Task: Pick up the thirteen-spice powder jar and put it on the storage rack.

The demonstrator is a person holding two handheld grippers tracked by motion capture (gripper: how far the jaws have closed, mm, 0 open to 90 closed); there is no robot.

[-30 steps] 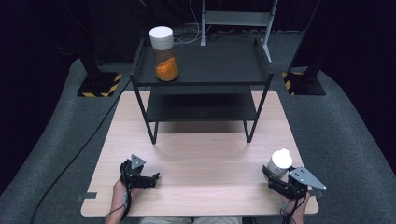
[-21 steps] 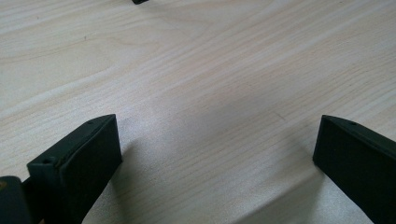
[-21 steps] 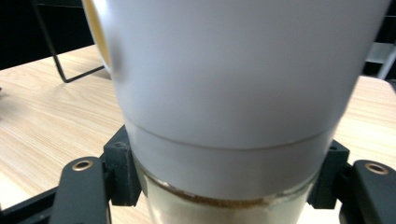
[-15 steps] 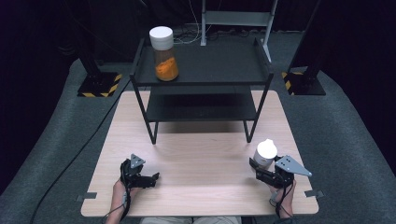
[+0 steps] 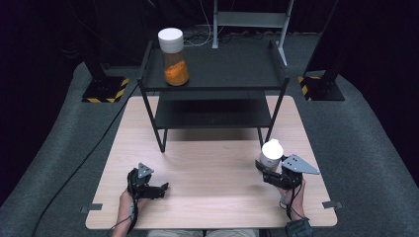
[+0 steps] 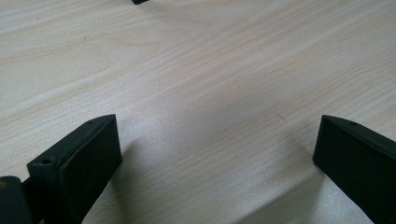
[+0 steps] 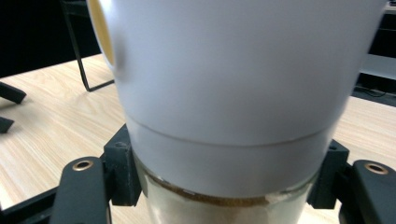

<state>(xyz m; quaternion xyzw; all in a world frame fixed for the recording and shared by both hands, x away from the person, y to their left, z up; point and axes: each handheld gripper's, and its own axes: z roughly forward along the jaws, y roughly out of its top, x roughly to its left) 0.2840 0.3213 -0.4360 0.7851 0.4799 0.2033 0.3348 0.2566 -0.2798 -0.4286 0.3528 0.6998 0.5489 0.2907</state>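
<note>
My right gripper (image 5: 265, 170) is shut on a white-capped jar (image 5: 271, 153) and holds it just above the wooden table (image 5: 217, 163), near the right front leg of the black shelf (image 5: 217, 74). In the right gripper view the jar (image 7: 224, 93) looms close, its glass neck pinched between both black pads (image 7: 122, 172), with tan contents under the cap. A second white-lidded jar (image 5: 173, 57) with orange contents stands on the shelf's top level at the left. My left gripper (image 5: 162, 188) rests low at the table's front left, open, with bare wood between its fingers (image 6: 79, 163).
The shelf has a lower tier (image 5: 212, 116) with nothing on it. A black cable (image 5: 79, 168) trails across the grey floor at the left. Yellow-striped stand bases (image 5: 104, 91) flank the table's far corners.
My right gripper has carried the white-capped jar leftward and away from the front edge, toward the shelf's right leg. The left gripper has stayed put.
</note>
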